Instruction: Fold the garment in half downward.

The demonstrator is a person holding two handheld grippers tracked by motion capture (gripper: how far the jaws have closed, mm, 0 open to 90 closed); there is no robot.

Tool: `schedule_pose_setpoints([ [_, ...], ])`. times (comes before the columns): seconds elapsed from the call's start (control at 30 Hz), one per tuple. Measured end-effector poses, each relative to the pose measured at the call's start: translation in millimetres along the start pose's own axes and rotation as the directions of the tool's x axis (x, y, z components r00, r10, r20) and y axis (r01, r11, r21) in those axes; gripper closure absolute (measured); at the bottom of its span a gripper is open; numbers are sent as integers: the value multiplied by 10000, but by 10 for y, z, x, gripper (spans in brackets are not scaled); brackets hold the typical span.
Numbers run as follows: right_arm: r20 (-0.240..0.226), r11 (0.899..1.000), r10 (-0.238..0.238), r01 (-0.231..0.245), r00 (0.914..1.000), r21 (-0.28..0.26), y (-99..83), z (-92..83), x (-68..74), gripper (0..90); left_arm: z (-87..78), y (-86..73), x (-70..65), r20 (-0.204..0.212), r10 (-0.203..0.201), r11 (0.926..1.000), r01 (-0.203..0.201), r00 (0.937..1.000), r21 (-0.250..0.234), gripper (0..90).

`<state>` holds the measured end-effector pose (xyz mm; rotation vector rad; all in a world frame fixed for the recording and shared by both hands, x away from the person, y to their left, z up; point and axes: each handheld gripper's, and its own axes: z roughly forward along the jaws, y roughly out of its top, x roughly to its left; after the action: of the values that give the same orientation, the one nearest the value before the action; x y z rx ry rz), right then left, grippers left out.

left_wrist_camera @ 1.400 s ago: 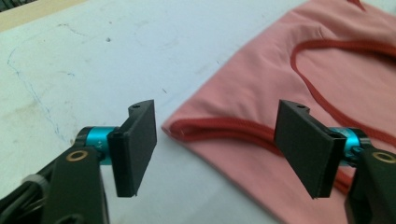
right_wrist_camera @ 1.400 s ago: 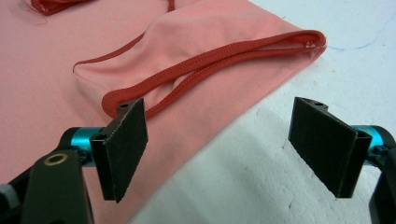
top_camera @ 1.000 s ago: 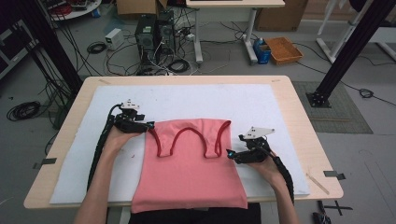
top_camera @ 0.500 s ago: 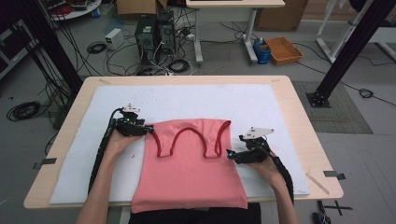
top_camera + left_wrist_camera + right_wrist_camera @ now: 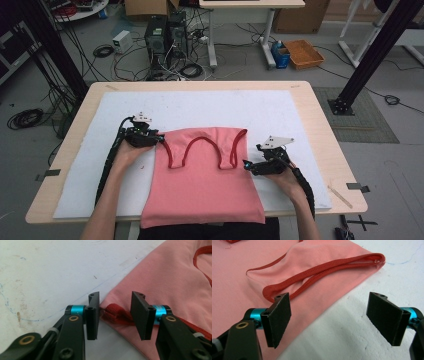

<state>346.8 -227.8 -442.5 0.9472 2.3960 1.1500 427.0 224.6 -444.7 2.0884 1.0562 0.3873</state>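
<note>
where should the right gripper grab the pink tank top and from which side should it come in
Probably the red-trimmed armhole edge of the pink tank top. It lies folded and slightly raised just ahead of the open right gripper, so a short low push forward from the garment's right side over the white mat should catch it.

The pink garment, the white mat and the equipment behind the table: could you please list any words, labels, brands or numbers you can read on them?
None can be read.
Pink tank top: no print or label visible.
White mat: faint blue pen lines and stains, no writing.
Computer towers on the floor: any markings are too small and blurred.
Left hand-held gripper and right hand-held gripper: no text.
</note>
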Motion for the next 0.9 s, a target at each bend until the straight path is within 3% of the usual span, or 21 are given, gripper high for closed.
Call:
schedule_pose_setpoints([
  [0.37,44,10000,54,-55,10000,77,-20,11,-27,197,13,-3,-31,321,255,9997,-254,9992,-39,781],
  [0.67,69,9996,257,-258,9996,153,-18,40,-77,197,18,-80,42,804,-250,9980,294,9964,-551,796],
  [0.9,264,9977,642,-648,9976,218,136,93,-210,198,18,-68,28,673,-169,9987,202,9976,-477,797],
])
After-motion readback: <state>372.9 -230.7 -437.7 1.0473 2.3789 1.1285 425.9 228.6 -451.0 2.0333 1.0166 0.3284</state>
